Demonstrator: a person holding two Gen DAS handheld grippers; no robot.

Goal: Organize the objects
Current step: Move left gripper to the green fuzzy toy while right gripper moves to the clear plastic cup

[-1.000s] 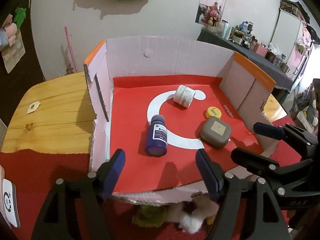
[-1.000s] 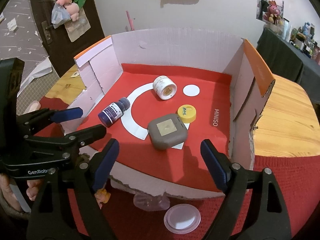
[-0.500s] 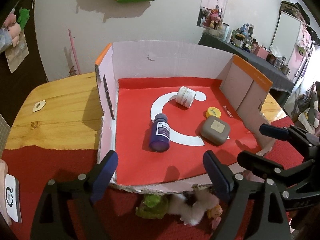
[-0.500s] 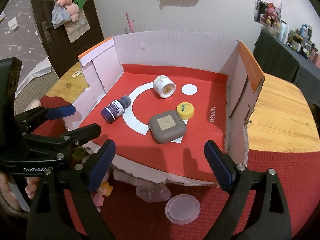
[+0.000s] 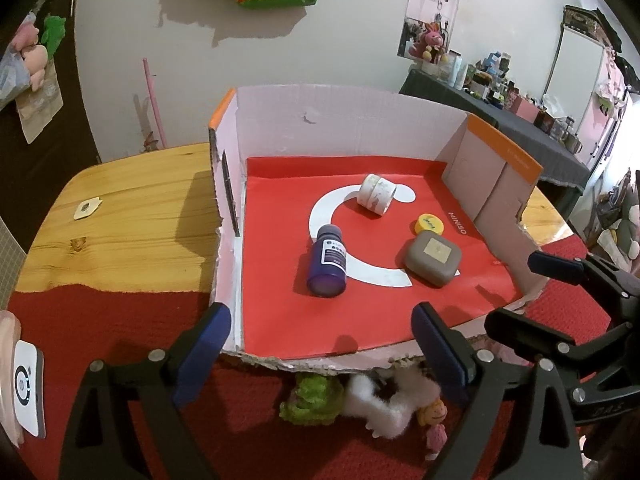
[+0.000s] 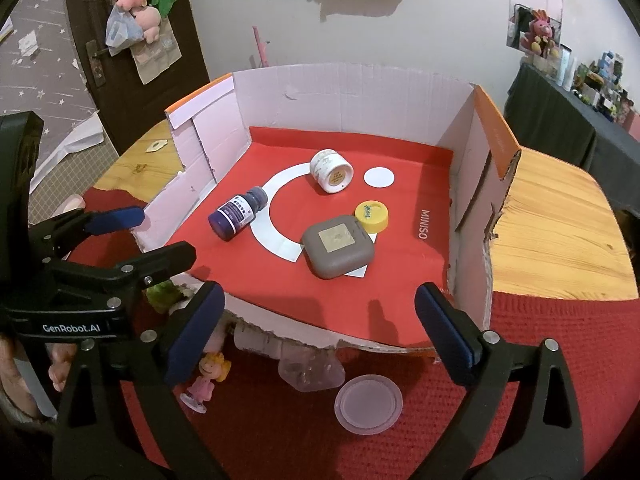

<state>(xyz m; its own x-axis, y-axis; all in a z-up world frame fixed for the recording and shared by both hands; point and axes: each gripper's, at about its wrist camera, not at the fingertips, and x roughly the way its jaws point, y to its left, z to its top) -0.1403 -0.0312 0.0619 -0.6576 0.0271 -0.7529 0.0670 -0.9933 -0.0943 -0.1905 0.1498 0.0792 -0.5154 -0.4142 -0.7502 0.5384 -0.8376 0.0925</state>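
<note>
Two hand-held grippers hover side by side at the torn near edge of an open cardboard box (image 6: 360,92) on a wooden table (image 6: 560,220) partly covered by a red cloth (image 6: 560,360). The left gripper (image 5: 320,344) has its blue-padded jaws opening, spread wide with nothing between them; the right gripper (image 6: 320,328) is likewise opening, at full spread and holding nothing.

Inside the box, on a red liner printed with a white arc, four items lie well apart from the walls. A dark blue bottle (image 6: 237,219) lies on its side toward the left, its cap pointing to the far side. A small white jar (image 6: 331,171) lies tipped over at the far middle, its orange-labelled end facing the near side. A yellow cap (image 6: 372,216) sits to the right, just beside the far corner of a grey square case (image 6: 338,246), which rests flat nearest the grippers.

On the red cloth in front of the box, a fluffy white toy (image 5: 384,400) lies next to a green toy (image 5: 314,398), with a small doll figure (image 6: 206,376) close by. A clear round lid (image 6: 369,404) and a crumpled clear container (image 6: 312,372) sit near the right gripper. Whether the two are touching cannot be told.
</note>
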